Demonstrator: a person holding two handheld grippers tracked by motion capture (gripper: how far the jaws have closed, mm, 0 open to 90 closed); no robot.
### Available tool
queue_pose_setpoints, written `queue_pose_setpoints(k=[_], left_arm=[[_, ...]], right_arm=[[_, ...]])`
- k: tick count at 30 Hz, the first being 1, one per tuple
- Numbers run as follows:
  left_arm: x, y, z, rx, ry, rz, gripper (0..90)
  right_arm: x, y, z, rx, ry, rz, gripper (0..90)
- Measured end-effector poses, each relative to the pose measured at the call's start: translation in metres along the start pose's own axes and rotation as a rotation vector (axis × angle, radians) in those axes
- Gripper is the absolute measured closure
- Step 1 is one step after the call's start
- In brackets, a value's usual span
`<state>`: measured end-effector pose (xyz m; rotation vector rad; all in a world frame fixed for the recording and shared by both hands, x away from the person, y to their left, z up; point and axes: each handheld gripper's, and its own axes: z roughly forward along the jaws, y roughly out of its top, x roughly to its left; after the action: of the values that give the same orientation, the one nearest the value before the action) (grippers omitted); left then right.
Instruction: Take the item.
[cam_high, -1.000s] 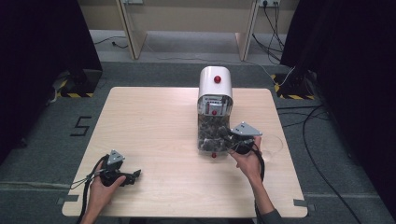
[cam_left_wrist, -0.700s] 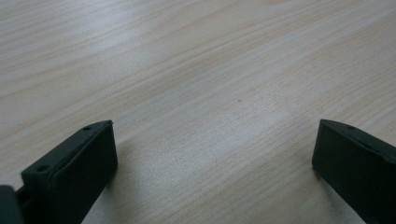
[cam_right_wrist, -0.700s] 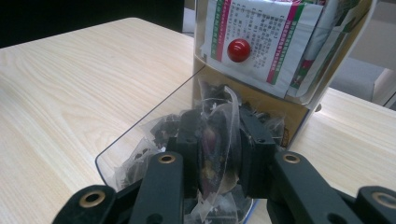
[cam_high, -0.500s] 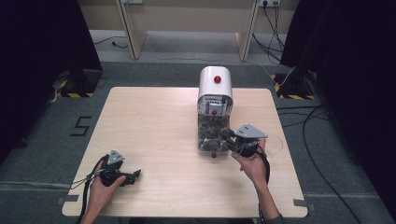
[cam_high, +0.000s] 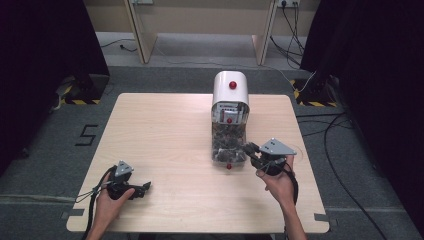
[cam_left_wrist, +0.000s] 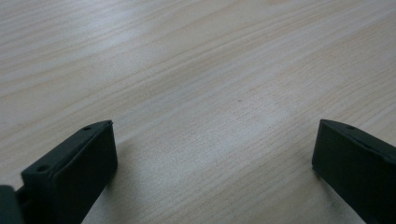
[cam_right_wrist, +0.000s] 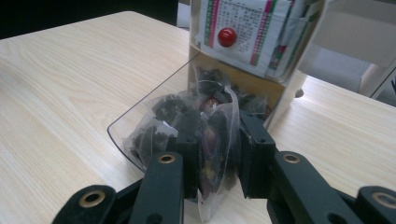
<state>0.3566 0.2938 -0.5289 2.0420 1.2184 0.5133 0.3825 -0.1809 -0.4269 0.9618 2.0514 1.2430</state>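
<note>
A white-topped dispenser (cam_high: 230, 90) stands mid-table, with a clear tray (cam_high: 228, 150) at its foot that holds several sachets of dark dried bits. My right gripper (cam_high: 251, 151) sits at the tray's right front corner. In the right gripper view it (cam_right_wrist: 218, 126) is shut on a clear sachet (cam_right_wrist: 215, 156) with dark and reddish contents, held just over the tray's rim (cam_right_wrist: 140, 123). My left gripper (cam_high: 146, 187) lies on the table near the front left. Its jaws (cam_left_wrist: 215, 140) stand wide open over bare wood.
The dispenser front carries a red knob (cam_right_wrist: 227, 36) over printed packets. Another red knob (cam_high: 228, 165) sticks out at the tray's front. The wooden table (cam_high: 170, 130) has open room left of the dispenser. Cables trail on the floor at the right.
My right gripper has drawn back slightly from the tray toward the person and to the right, with the sachet in its jaws. The left gripper has not moved.
</note>
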Motion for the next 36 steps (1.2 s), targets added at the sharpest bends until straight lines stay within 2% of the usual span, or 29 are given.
queue_pose_setpoints(k=[10, 16, 24, 36], left_arm=[[0.000, 0.000, 0.000, 0.000, 0.000, 0.000, 0.0], [0.000, 0.000, 0.000, 0.000, 0.000, 0.000, 0.0], [0.000, 0.000, 0.000, 0.000, 0.000, 0.000, 0.0], [0.000, 0.000, 0.000, 0.000, 0.000, 0.000, 0.0]], right_arm=[[-0.014, -0.001, -0.026, -0.017, -0.047, 0.018, 73.5], [-0.029, 0.000, -0.044, -0.034, -0.105, 0.026, 73.5], [-0.045, -0.005, -0.053, -0.027, -0.151, 0.048, 73.5], [-0.063, -0.015, -0.067, -0.032, -0.185, 0.097, 73.5]])
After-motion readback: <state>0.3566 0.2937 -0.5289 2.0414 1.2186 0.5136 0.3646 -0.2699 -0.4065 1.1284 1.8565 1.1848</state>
